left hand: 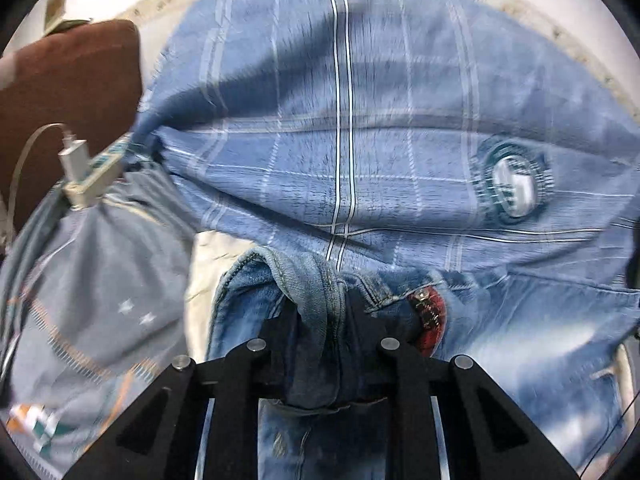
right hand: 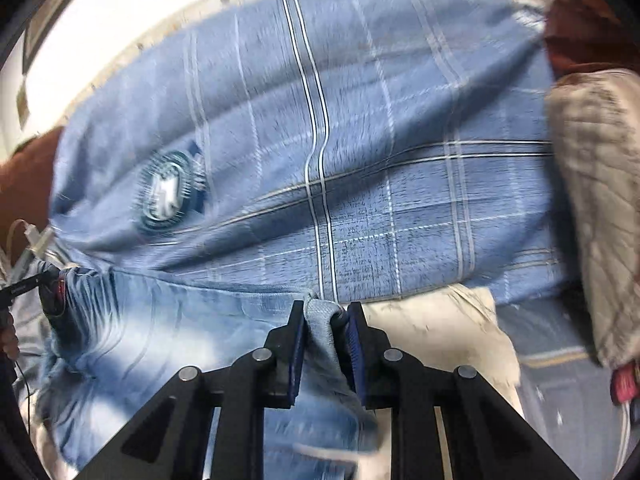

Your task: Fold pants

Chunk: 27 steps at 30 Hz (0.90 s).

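Faded blue jeans (left hand: 520, 352) lie bunched on a bed, stretched between the two grippers. My left gripper (left hand: 322, 308) is shut on a thick fold of the waistband, and denim fills the gap between its black fingers. A red label (left hand: 430, 316) shows on the jeans just right of it. In the right wrist view the same jeans (right hand: 160, 320) spread to the left. My right gripper (right hand: 326, 308) is shut on a corner of the denim, pinched between its blue pads (right hand: 298, 344).
A blue checked sheet (left hand: 360, 140) with a round emblem (left hand: 514, 184) covers the bed beyond. A brown pillow (left hand: 68, 80) and a white charger on a power strip (left hand: 86, 172) lie at the left. A cream pillow (right hand: 432, 332) and a quilted beige blanket (right hand: 596, 200) lie at the right.
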{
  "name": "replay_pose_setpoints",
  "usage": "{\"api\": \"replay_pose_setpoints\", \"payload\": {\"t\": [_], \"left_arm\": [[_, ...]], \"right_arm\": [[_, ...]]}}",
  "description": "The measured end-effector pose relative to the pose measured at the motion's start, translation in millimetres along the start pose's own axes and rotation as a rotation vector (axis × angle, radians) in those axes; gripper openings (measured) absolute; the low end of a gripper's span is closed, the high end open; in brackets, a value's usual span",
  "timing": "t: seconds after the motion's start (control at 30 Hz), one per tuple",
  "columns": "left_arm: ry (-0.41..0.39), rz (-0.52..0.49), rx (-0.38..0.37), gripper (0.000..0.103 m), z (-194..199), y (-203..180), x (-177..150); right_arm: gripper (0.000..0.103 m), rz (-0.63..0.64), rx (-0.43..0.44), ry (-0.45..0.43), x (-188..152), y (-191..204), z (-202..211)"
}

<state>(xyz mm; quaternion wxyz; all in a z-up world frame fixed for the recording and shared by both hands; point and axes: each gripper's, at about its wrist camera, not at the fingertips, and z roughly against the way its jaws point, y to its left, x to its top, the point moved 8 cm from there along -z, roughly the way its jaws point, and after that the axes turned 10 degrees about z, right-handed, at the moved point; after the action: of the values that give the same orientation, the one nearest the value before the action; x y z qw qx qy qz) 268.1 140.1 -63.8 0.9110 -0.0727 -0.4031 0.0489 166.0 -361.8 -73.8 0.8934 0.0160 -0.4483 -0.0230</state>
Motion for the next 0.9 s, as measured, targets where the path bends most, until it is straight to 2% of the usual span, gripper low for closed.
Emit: {"api": "replay_pose_setpoints", "payload": {"t": [0.13, 0.23, 0.37, 0.43, 0.5, 0.63, 0.77, 0.9], "left_arm": [[-0.017, 0.011, -0.022, 0.022, 43, 13, -27], [-0.005, 0.019, -0.029, 0.022, 78, 29, -66], [0.058, -0.01, 0.001, 0.022, 81, 47, -119], [0.113, -0.025, 0.027, 0.022, 74, 56, -149], [0.185, -0.024, 0.053, 0.026, 64, 68, -178], [0.239, -0.031, 0.07, 0.039, 70, 83, -205], [0.263, -0.054, 0.125, 0.04, 88, 101, -215], [0.172, -0.04, 0.109, 0.04, 121, 96, -193]], "right_arm": [[0.021, -0.031, 0.028, -0.008, -32, 9, 43], [0.021, -0.037, 0.048, 0.003, -59, 12, 58], [0.021, -0.013, 0.048, 0.047, -101, 19, 73], [0.021, -0.004, 0.046, 0.11, -127, 19, 75], [0.022, -0.013, 0.056, 0.216, -157, 16, 70], [0.023, -0.004, 0.045, 0.374, -199, 4, 75], [0.023, 0.043, 0.024, 0.355, -203, -4, 99], [0.024, 0.017, 0.109, 0.249, -168, 17, 113]]}}
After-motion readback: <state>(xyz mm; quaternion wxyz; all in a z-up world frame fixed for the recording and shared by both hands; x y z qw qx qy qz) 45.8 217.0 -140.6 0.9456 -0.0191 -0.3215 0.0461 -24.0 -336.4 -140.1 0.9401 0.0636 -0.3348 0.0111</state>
